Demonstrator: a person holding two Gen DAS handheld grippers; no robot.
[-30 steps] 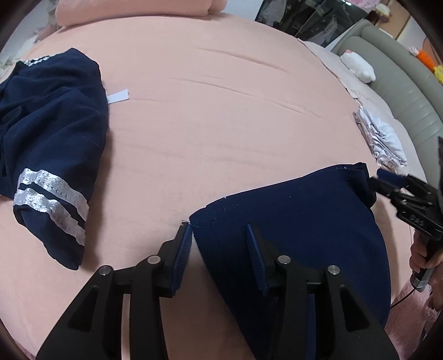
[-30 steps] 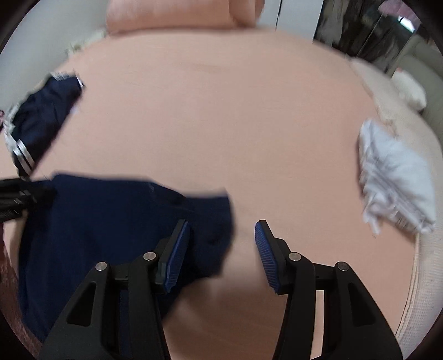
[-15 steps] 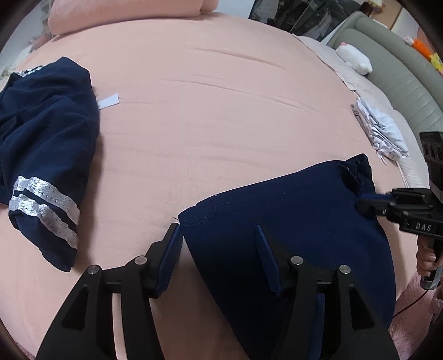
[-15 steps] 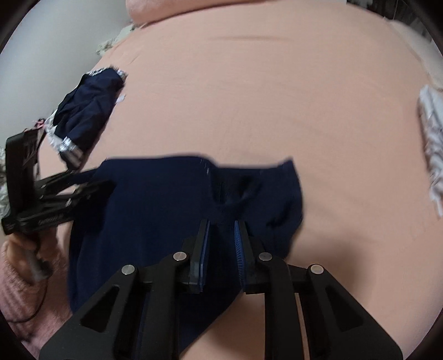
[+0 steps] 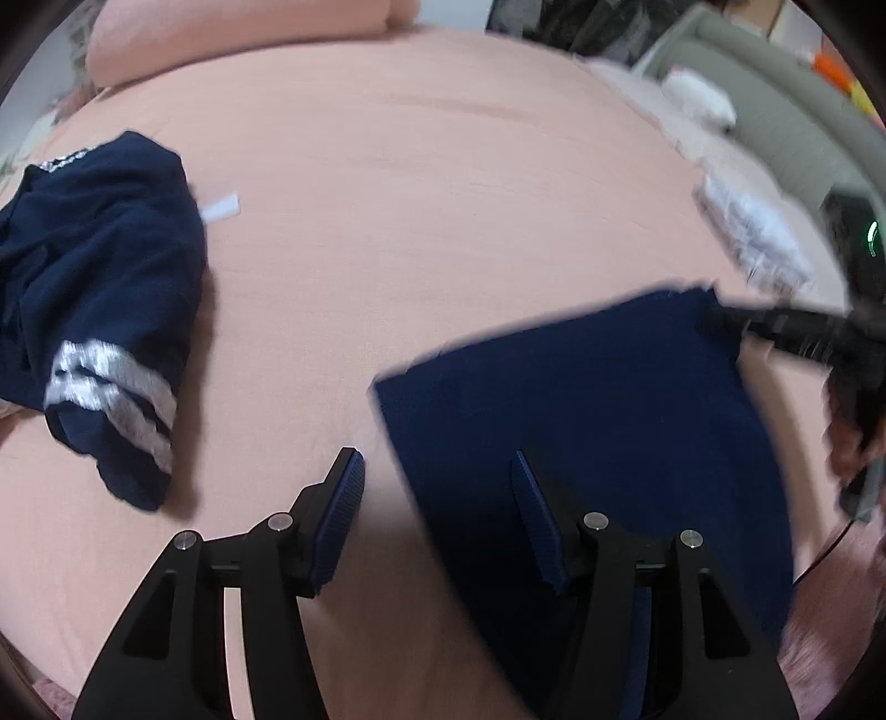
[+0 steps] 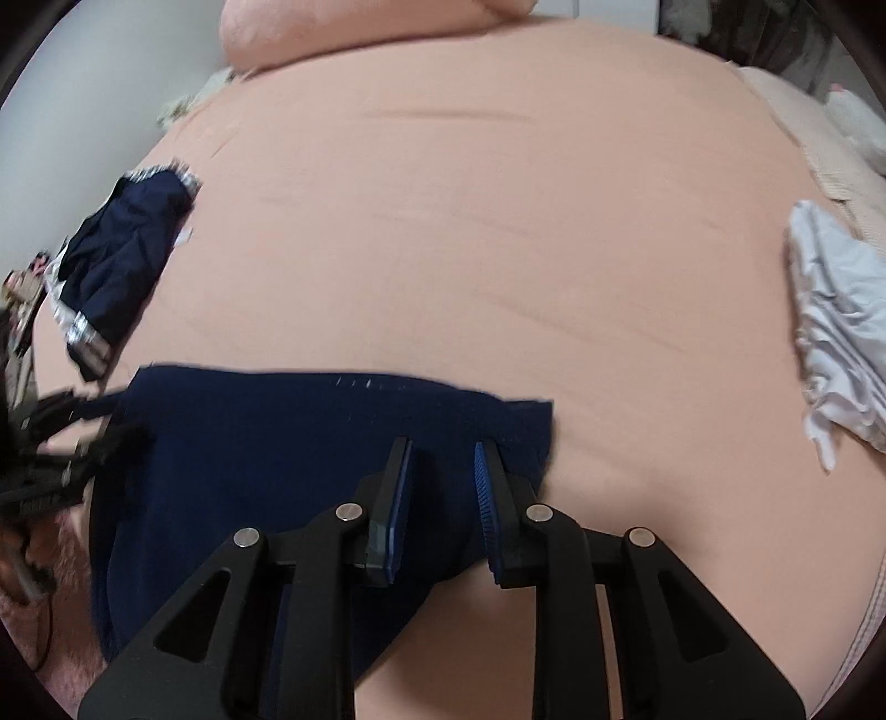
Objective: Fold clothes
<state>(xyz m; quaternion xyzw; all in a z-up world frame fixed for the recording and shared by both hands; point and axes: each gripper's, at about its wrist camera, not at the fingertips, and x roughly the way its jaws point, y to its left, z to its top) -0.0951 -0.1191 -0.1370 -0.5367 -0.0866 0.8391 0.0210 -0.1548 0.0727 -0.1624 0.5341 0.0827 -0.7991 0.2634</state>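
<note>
A navy garment point(image 5: 581, 421) lies flat on the pink bed point(image 5: 415, 194). My left gripper point(image 5: 437, 504) hovers over its near left edge, jaws opening; one finger is over bare sheet, the other over the cloth, and nothing is pinched. In the right wrist view the same garment point(image 6: 277, 443) spreads leftward. My right gripper point(image 6: 440, 498) has a bunch of the cloth between its pads near the right corner, and its jaws are easing open. From the left wrist view the right gripper point(image 5: 786, 332) reaches that corner. The left gripper point(image 6: 66, 443) shows blurred at the left edge.
A second navy garment with white stripes point(image 5: 105, 288) lies crumpled at the bed's left side, a white tag point(image 5: 221, 207) beside it. A crumpled white cloth point(image 6: 836, 321) sits at the right edge. Pink pillows point(image 5: 221, 39) lie at the back and a grey sofa point(image 5: 775, 99) stands beyond the bed.
My right gripper came in over the garment's right corner and closed on the cloth. The left jaws widened, and the garment's left edge slid right, off the left finger.
</note>
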